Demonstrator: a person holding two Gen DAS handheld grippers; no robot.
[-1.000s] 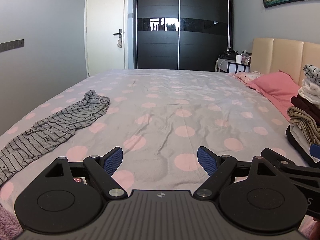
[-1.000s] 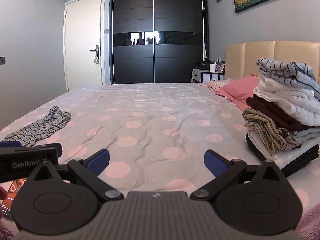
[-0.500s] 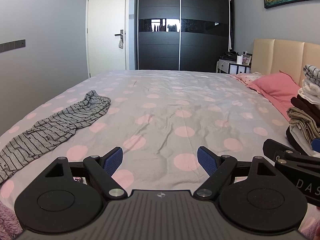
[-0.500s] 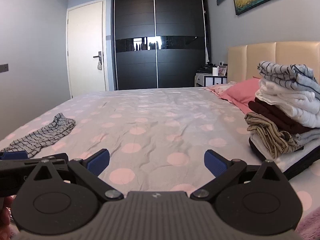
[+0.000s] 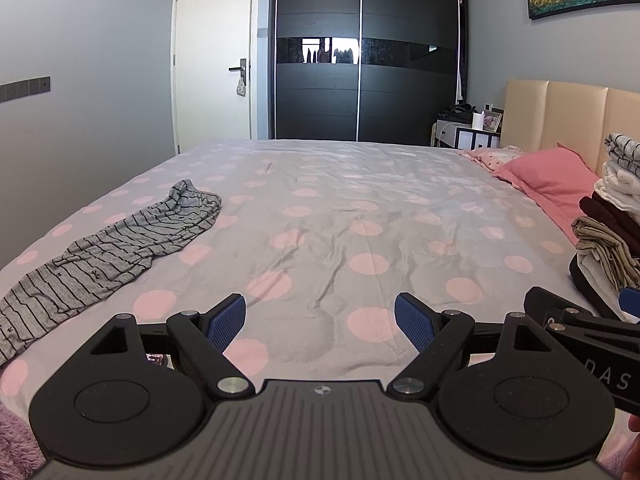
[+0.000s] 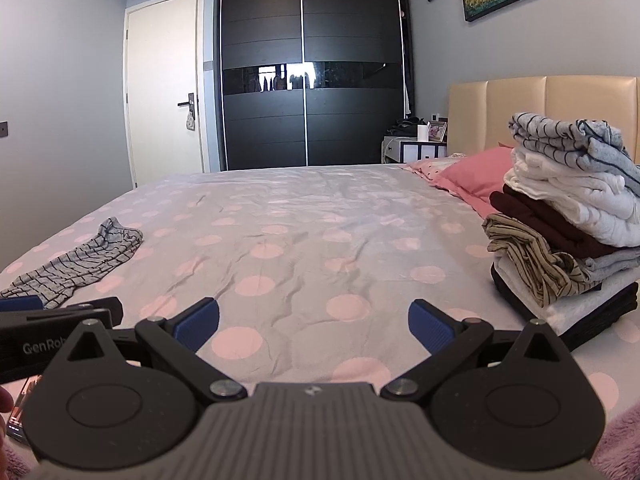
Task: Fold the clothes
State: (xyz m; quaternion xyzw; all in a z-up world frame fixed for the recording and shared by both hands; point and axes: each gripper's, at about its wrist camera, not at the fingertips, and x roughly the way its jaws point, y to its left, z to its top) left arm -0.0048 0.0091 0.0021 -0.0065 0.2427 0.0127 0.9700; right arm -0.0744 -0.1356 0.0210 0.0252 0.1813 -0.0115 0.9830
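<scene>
Both grippers are held low over the near edge of the bed point(image 5: 320, 208), side by side and pointing across it. The left gripper point(image 5: 320, 322) is spread wide with nothing between its blue pads point(image 5: 228, 320). The right gripper point(image 6: 314, 322) is likewise spread wide and empty.

A grey striped garment point(image 5: 116, 248) is laid out unfolded on the dotted sheet, ahead and to the left of the left gripper, apart from its fingers. From the right wrist view it is seen further left point(image 6: 84, 260), beyond the left gripper's body.

A stack point(image 6: 568, 216) of folded clothes is set on the bed's right side, just right of the right gripper, near the pink pillow point(image 6: 476, 176) and headboard point(image 6: 520, 112).
</scene>
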